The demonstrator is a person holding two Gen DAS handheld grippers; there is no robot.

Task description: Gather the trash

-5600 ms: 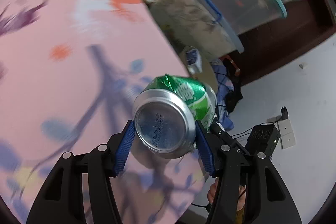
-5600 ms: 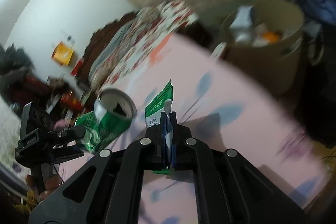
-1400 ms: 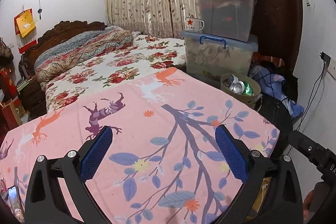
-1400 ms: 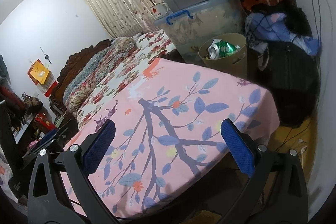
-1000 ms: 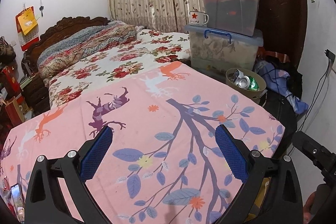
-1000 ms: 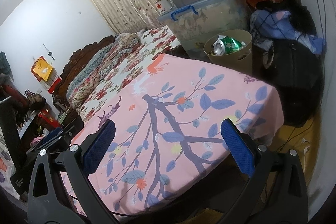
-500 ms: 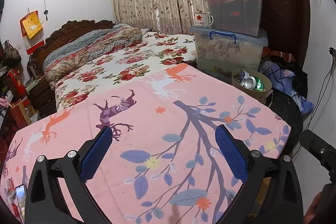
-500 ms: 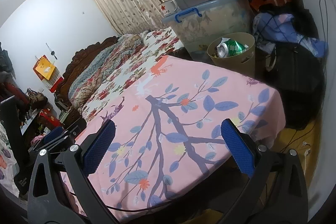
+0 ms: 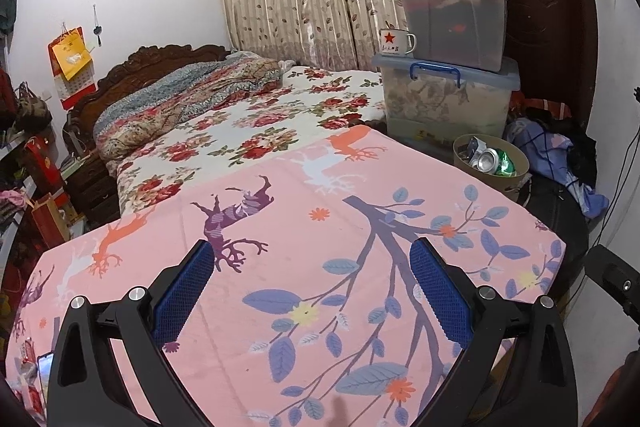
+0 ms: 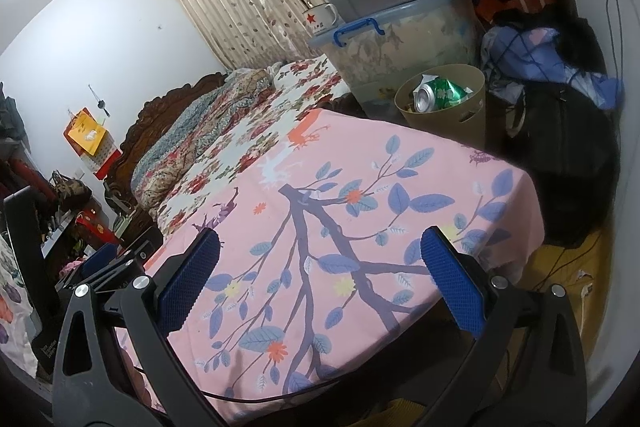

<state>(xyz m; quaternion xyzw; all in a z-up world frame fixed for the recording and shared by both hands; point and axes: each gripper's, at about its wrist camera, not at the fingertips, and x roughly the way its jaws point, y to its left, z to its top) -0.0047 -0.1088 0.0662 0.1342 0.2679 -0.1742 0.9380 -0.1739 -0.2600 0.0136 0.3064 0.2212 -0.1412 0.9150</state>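
A tan waste bin (image 9: 516, 183) stands on the floor beyond the far right corner of the table with the pink tree-print cloth (image 9: 304, 243). A crushed green can (image 9: 494, 161) lies in it on top of other trash. The bin (image 10: 468, 111) and the can (image 10: 438, 94) also show in the right wrist view. My left gripper (image 9: 312, 269) is open and empty above the near side of the table. My right gripper (image 10: 320, 259) is open and empty above the table's near right part. Both are far from the bin.
Stacked clear storage boxes (image 9: 448, 79) with a white enamel mug (image 9: 396, 42) stand behind the bin. A bed with floral bedding (image 9: 256, 123) lies beyond the table. Clothes and a dark bag (image 10: 560, 123) lie on the floor at the right. Cluttered shelves (image 9: 24, 163) stand at the left.
5.6 s ago my left gripper held the green can and my right gripper held a green wrapper; now both are open and empty and the can lies in the bin. Both grippers drew back slightly.
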